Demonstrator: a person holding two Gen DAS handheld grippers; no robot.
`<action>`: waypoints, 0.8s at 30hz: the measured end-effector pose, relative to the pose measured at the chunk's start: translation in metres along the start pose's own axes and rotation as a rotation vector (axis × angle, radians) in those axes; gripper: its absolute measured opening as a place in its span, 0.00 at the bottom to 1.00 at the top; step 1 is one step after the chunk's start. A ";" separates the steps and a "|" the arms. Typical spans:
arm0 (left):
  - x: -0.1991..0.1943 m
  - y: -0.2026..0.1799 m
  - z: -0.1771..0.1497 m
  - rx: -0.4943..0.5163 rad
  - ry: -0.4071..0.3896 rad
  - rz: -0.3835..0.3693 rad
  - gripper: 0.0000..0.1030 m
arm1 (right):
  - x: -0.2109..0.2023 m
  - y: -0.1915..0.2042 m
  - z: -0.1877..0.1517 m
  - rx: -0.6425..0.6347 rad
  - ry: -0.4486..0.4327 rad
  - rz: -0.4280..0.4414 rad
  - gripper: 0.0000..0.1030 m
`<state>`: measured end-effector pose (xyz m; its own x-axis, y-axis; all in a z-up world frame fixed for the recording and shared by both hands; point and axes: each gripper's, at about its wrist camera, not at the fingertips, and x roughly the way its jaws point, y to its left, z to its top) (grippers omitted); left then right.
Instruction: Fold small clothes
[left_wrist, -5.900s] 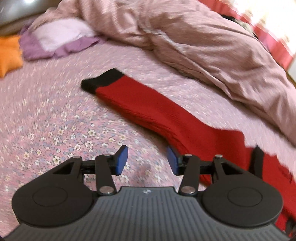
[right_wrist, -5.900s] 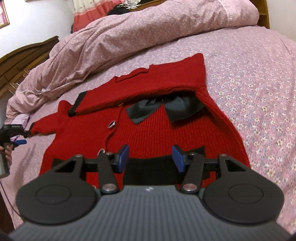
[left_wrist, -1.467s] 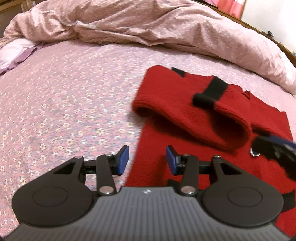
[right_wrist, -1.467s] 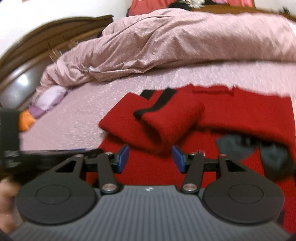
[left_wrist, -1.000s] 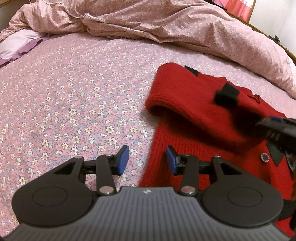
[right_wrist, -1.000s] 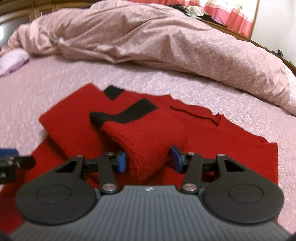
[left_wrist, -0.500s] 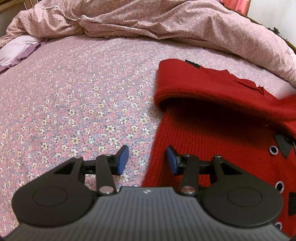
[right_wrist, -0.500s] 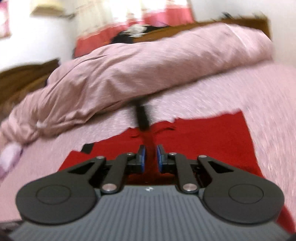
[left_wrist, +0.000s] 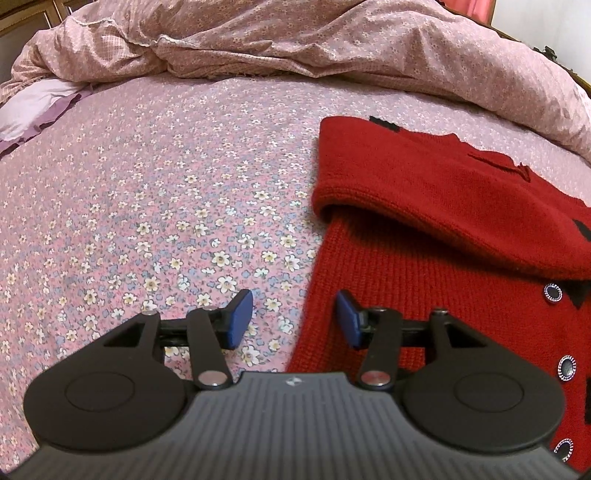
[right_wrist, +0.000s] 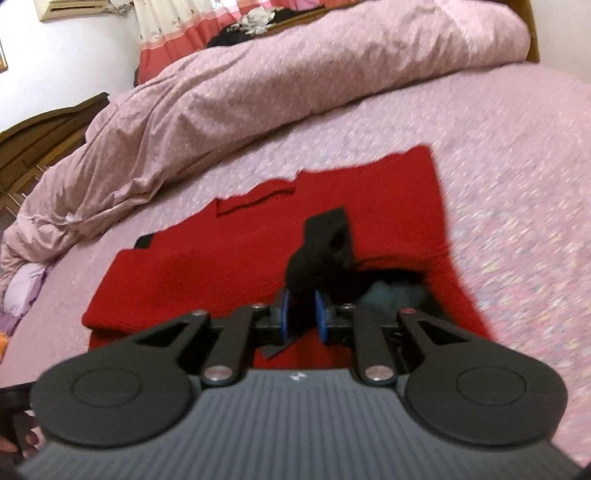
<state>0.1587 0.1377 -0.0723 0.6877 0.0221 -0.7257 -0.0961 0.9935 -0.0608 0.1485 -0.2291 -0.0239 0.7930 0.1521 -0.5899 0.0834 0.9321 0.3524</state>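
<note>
A red knit cardigan (left_wrist: 443, 236) lies on the bed, on a pink sheet with little flowers (left_wrist: 166, 192). In the left wrist view it fills the right side of the frame. One red sleeve (left_wrist: 406, 184) is folded across the top of the cardigan, and its rounded fold sits at the left edge of the cardigan. Shiny round buttons (left_wrist: 553, 293) run down the far right of the frame.

The left claw (left_wrist: 293, 319) is at the bottom middle of that view. Its two blue pads (left_wrist: 239, 319) are spread wide apart and hold nothing. The left pad is over the flowered sheet and the right pad is over the red knit, so the side edge of the cardigan sits in the gap.

In the right wrist view the cardigan (right_wrist: 258, 251) lies in the middle of the frame, and this view is a bit blurry. The right claw (right_wrist: 301, 317) is pressed almost together and is pinching a black cuff (right_wrist: 325, 243). The cuff sticks up from between the blue pads, above the red knit. Just right of the claw there is a dark bow (right_wrist: 395, 291) tucked under a red fold.

A puffy pink duvet (right_wrist: 277, 81) is heaped across the top of both views. A purple pillow (left_wrist: 40, 103) peeks in at the upper left of the left wrist view.
</note>
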 end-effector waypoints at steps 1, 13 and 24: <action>0.000 0.000 0.000 0.003 -0.001 0.002 0.56 | -0.005 -0.003 0.003 -0.006 -0.016 -0.011 0.21; -0.001 -0.007 -0.004 0.026 -0.013 0.037 0.58 | 0.034 -0.021 0.042 -0.015 -0.041 0.041 0.65; -0.009 -0.010 0.007 0.034 -0.027 0.019 0.58 | 0.069 0.003 0.037 -0.130 0.017 -0.002 0.20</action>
<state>0.1582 0.1282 -0.0605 0.7052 0.0439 -0.7076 -0.0852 0.9961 -0.0231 0.2260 -0.2280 -0.0363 0.7823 0.1547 -0.6034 0.0050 0.9671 0.2545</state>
